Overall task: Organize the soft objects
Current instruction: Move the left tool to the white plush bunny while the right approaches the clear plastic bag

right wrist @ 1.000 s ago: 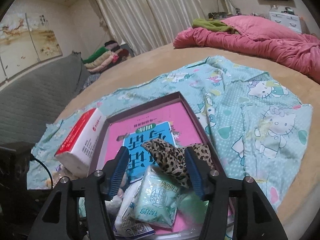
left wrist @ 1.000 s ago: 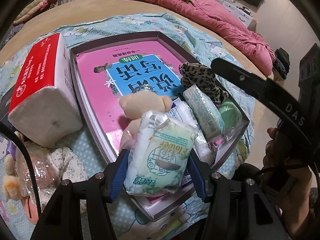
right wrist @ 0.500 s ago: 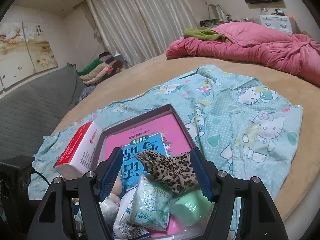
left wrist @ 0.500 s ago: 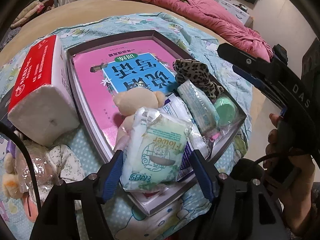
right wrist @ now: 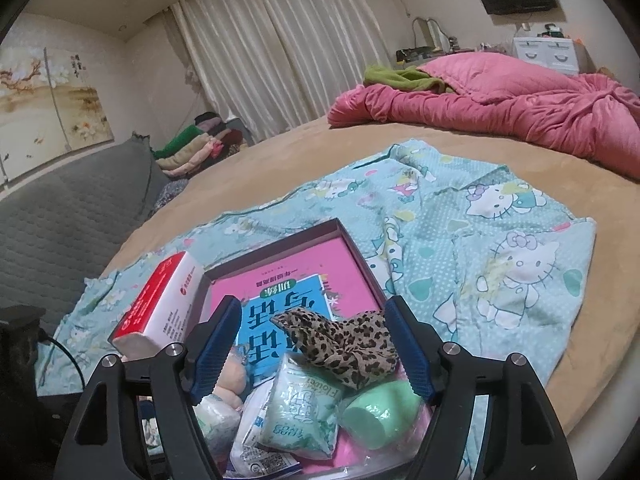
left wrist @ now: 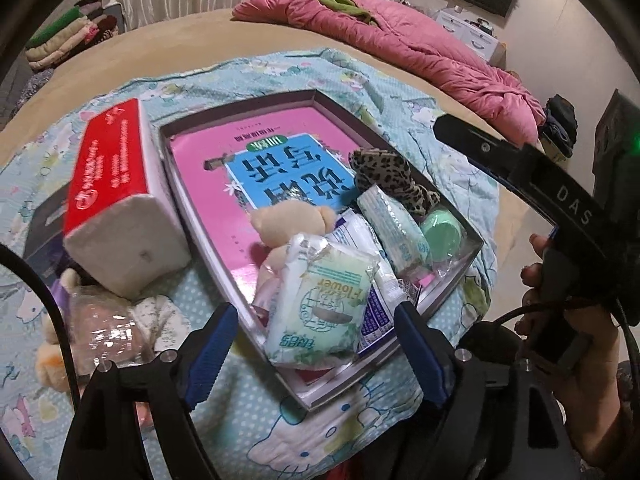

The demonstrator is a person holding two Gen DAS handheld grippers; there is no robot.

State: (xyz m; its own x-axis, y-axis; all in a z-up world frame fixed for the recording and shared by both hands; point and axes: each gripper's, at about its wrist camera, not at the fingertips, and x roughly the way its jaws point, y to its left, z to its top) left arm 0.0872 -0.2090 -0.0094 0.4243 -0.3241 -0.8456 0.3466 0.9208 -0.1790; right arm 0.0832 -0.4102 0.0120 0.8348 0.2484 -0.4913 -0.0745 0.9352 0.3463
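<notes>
A shallow box [left wrist: 448, 296] with a pink book inside lies on a Hello Kitty cloth. A green tissue pack [left wrist: 320, 308] lies in its near corner, between the open fingers of my left gripper [left wrist: 316, 336] without touching them. Beside it lie a beige plush bear [left wrist: 292, 220], a second tissue pack [left wrist: 392, 228], a leopard-print cloth [left wrist: 388, 176] and a green sponge [left wrist: 440, 228]. My right gripper [right wrist: 310, 344] is open and empty above the leopard cloth [right wrist: 344, 344], second pack [right wrist: 304, 408] and sponge [right wrist: 380, 416].
A red and white tissue block [left wrist: 116, 196] leans on the box's left rim. A wrapped plush toy [left wrist: 100, 332] lies left of my left gripper. The right-hand gripper's body [left wrist: 560, 200] and hand are at the right. A pink quilt [right wrist: 500, 108] lies at the back.
My left gripper has opened, let go of the green tissue pack into the box, and drawn back. My right gripper has pulled back and up a little, still open.
</notes>
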